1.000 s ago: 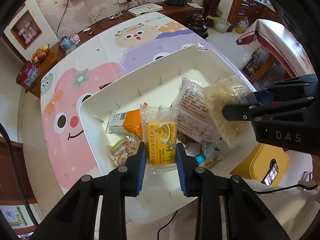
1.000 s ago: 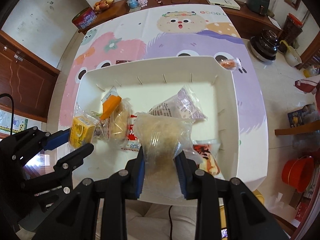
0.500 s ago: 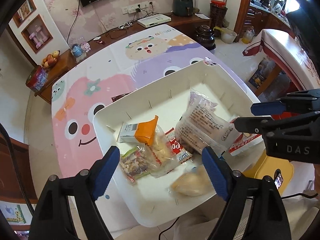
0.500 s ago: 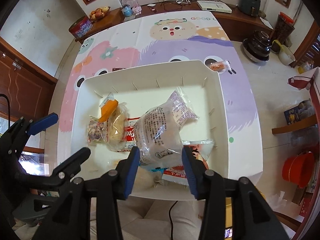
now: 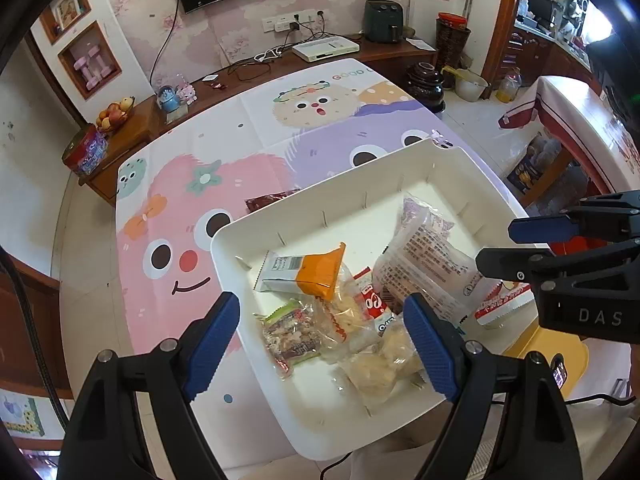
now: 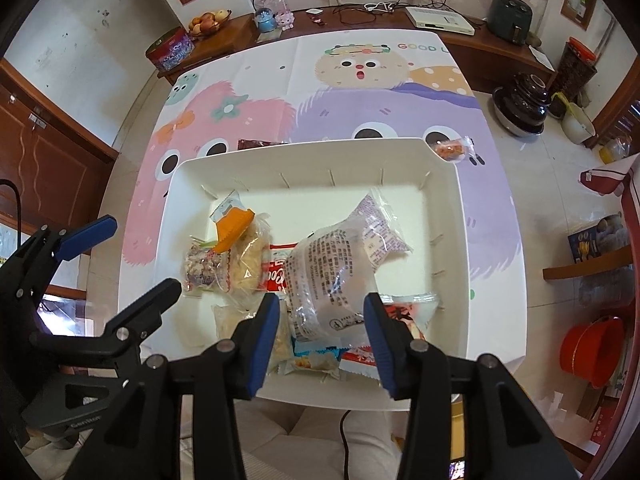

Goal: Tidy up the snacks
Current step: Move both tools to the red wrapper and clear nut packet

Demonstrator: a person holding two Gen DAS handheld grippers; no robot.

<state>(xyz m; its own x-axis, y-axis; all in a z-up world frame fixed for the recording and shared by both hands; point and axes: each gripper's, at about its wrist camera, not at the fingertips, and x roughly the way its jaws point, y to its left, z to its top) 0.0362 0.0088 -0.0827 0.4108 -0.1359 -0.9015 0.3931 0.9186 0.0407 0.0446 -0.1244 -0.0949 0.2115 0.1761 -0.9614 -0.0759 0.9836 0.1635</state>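
Both hand-held grippers hang above the white tray (image 6: pixel 460 240) on the table (image 6: pixel 400 112), and both are empty. The left hand-held gripper (image 5: pixel 322 340) has its blue pads spread wide over the near-left pile; the right hand-held gripper (image 6: pixel 322 336) is spread too, its pads either side of the big clear bag (image 6: pixel 336 272) without touching it.

The snacks sit heaped toward the tray's near edge, overlapping. A red-and-white packet (image 6: pixel 276 272) is mostly buried under the clear bag, so its print is only partly readable. The orange-topped packet (image 5: pixel 304 272) lies across a pale bag of crisps (image 5: pixel 344 316), beside a nut mix packet (image 5: pixel 290 332).

Only the right wrist view catches the small blue-edged packet (image 6: pixel 316 360) between its own fingers at the tray's front, and the orange sweet (image 6: pixel 452 148) lying outside the tray on the table. A dark red wrapper (image 5: pixel 268 202) peeks from behind the tray's far wall, mostly hidden in both views. The left view shows the yellow stool (image 5: pixel 552 356) below the right gripper
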